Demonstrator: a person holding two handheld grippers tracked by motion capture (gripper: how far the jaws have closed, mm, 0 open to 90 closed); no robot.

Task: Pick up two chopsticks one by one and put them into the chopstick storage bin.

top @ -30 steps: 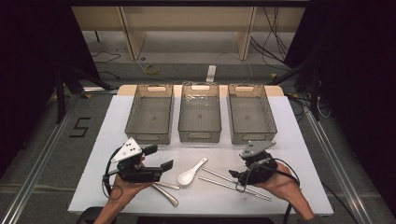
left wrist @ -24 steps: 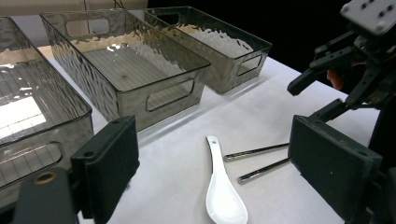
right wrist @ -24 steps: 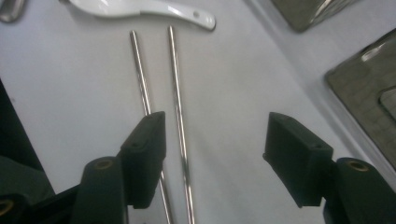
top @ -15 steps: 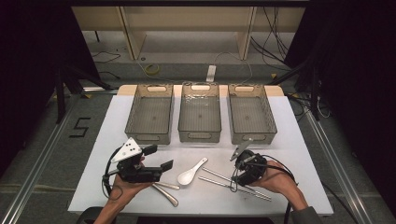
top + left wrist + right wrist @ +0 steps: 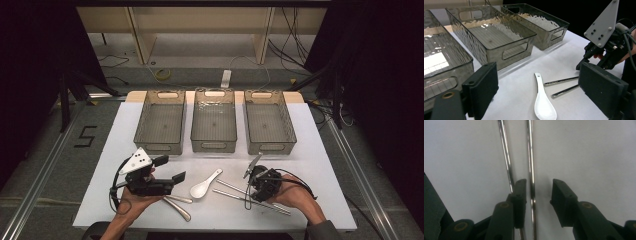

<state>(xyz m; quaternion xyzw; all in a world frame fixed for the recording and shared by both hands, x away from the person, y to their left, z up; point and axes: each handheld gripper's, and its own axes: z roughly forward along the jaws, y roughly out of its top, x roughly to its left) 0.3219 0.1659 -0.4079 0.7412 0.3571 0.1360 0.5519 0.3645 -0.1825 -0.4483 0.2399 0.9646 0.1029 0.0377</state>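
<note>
Two metal chopsticks (image 5: 250, 196) lie side by side on the white table, right of a white ceramic spoon (image 5: 204, 185). My right gripper (image 5: 254, 188) points straight down at them. In the right gripper view the jaws have just been closing: one chopstick (image 5: 531, 170) runs between the pads without being pressed, and the other chopstick (image 5: 506, 157) passes under the left pad. That gripper (image 5: 539, 192) is still open. My left gripper (image 5: 171, 169) hovers open at the front left, its jaws (image 5: 541, 85) framing the spoon (image 5: 544, 105) and the chopsticks (image 5: 561, 81) farther off.
Three grey see-through bins (image 5: 159, 146) (image 5: 213, 145) (image 5: 270, 147) stand in a row across the back of the table. Two metal utensil handles (image 5: 177, 205) lie near the front edge under my left hand. Floor cables and shelving lie beyond the table.
My right gripper has sunk onto the chopsticks and shifted slightly left, its jaws narrowing around one of them. The left gripper, the spoon and the bins have not moved.
</note>
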